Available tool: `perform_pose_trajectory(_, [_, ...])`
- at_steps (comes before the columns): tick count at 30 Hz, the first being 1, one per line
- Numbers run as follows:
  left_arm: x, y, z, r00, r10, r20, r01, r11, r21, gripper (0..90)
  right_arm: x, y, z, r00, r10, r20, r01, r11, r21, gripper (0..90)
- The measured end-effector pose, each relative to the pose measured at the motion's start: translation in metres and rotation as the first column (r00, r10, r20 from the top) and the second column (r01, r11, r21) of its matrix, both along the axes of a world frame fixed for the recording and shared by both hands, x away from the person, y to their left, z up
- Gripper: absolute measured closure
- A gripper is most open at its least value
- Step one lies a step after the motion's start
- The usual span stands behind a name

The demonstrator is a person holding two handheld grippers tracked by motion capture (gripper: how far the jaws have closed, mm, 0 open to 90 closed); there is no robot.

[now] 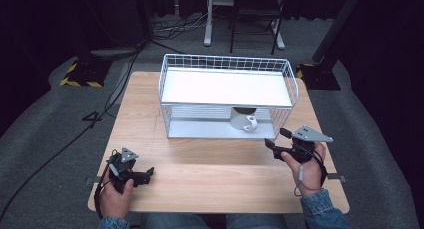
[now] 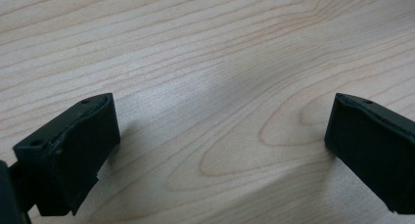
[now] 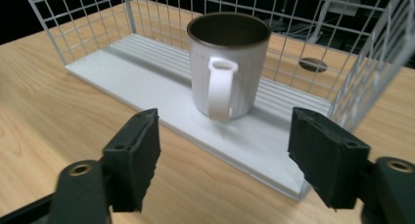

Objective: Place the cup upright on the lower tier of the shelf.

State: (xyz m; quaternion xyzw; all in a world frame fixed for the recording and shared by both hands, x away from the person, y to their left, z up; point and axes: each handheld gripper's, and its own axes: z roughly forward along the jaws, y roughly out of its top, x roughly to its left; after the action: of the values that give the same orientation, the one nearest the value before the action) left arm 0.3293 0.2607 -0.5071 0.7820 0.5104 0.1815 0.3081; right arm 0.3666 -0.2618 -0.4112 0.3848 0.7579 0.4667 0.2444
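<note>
White mug (image 3: 229, 62) with a dark inside stands upright on the lower shelf of a white wire rack (image 1: 227, 63).
Right claw (image 3: 225, 160) gapes wide just before its handle; left claw (image 2: 222, 136), also wide, hovers over bare light wooden bench (image 1: 200, 164).

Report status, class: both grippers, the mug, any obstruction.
Left gripper open, over bare table. Right gripper open, facing mug, handle toward it. Mug upright on wire rack's lower shelf. Path clear.
</note>
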Motion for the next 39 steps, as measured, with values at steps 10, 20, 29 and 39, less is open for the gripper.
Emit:
perform_pose_trajectory(10, [0.002,0.000,0.000,1.0000,0.000,0.003,0.000,1.0000,0.001,0.1,-0.016,-0.029,-0.012,0.9955,-0.025,-0.091,0.021,0.9987,-0.046,15.8])
perform_pose_trajectory(20, [0.002,0.000,0.000,1.0000,-0.001,0.003,0.001,1.0000,0.002,0.1,-0.020,-0.052,-0.032,0.9846,-0.061,-0.164,0.053,0.9972,-0.054,15.9])
perform_pose_trajectory(29, [0.002,0.000,0.000,1.0000,0.000,0.003,0.000,1.0000,0.001,0.1,-0.022,-0.065,-0.056,0.9704,-0.096,-0.222,0.075,0.9923,-0.098,16.0])
perform_pose_trajectory(39, [0.002,0.000,0.000,1.0000,0.003,0.003,-0.003,1.0000,0.000,0.1,-0.024,-0.071,-0.081,0.9514,-0.115,-0.286,0.076,0.9868,-0.143,16.3])
